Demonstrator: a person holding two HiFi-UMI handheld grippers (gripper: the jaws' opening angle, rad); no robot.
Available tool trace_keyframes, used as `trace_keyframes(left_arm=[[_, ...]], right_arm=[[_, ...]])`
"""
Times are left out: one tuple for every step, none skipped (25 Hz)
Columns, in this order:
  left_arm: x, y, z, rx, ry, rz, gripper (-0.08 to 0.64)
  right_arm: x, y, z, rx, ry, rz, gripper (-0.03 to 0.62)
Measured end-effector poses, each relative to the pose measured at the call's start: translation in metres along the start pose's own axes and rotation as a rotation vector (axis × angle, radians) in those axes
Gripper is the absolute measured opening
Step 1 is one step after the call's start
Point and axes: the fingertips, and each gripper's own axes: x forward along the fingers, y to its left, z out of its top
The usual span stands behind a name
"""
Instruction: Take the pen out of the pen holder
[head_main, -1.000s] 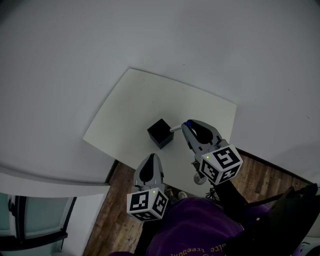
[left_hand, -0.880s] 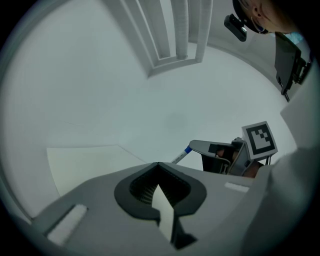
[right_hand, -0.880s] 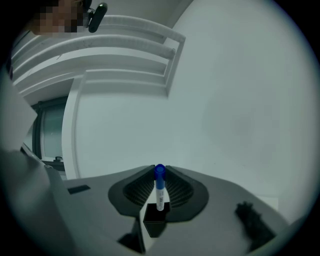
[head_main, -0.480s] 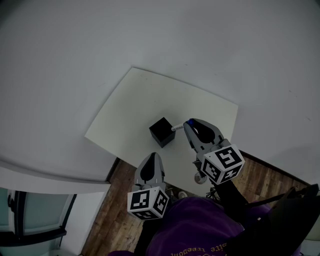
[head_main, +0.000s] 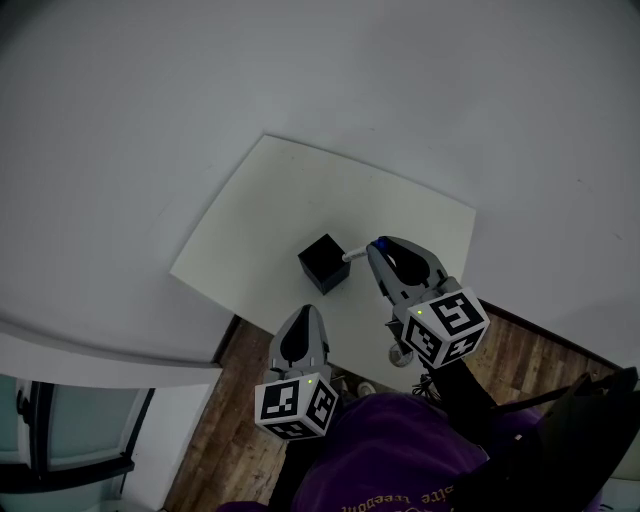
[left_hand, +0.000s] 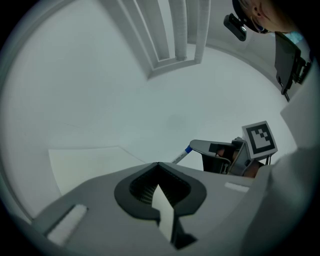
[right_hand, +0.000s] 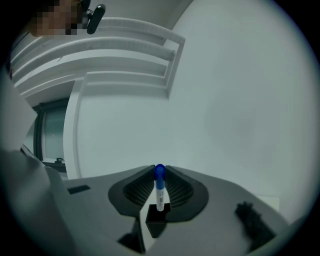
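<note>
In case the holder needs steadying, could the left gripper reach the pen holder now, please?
Probably yes: the left gripper sits just short of the pen holder with only bare table between, and the right gripper holds the pen from the other side. The left jaws are shut, though.

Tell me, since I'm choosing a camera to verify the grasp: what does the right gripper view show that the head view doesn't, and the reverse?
Only the right gripper view: the jaws of the right hand-held gripper seen close up, shut on the blue-capped pen. Only the head view: the table, the left hand-held gripper near the table's front edge, and the wooden floor. Both: the pen, the black pen holder and the right hand-held gripper.
</note>
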Motion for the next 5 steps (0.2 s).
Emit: trace_keyframes(left_arm=[[-0.0003, 0.0, -0.0001, 0.0, 0.0, 0.0, 0.005], [-0.0005, 0.0001, -0.0002, 0.0, 0.0, 0.0, 0.005], [-0.0007, 0.0002, -0.0003, 0.001, 0.001, 0.0, 0.005], [-0.0009, 0.0002, -0.0004, 0.002, 0.001, 0.001, 0.005], [-0.0011, 0.0003, -0.0006, 0.003, 0.001, 0.001, 0.005]], right_arm=[[0.0, 0.0003, -0.0001, 0.0, 0.001, 0.001, 0.072], [0.0, 0.0006, -0.0001, 0.0, 0.001, 0.003, 0.072], [0.0, 0.0009, -0.0002, 0.001, 0.001, 0.005, 0.072], [0.0, 0.001, -0.0003, 0.002, 0.001, 0.006, 0.072], [-0.0001, 0.0011, -0.0004, 0.002, 0.001, 0.007, 0.072]])
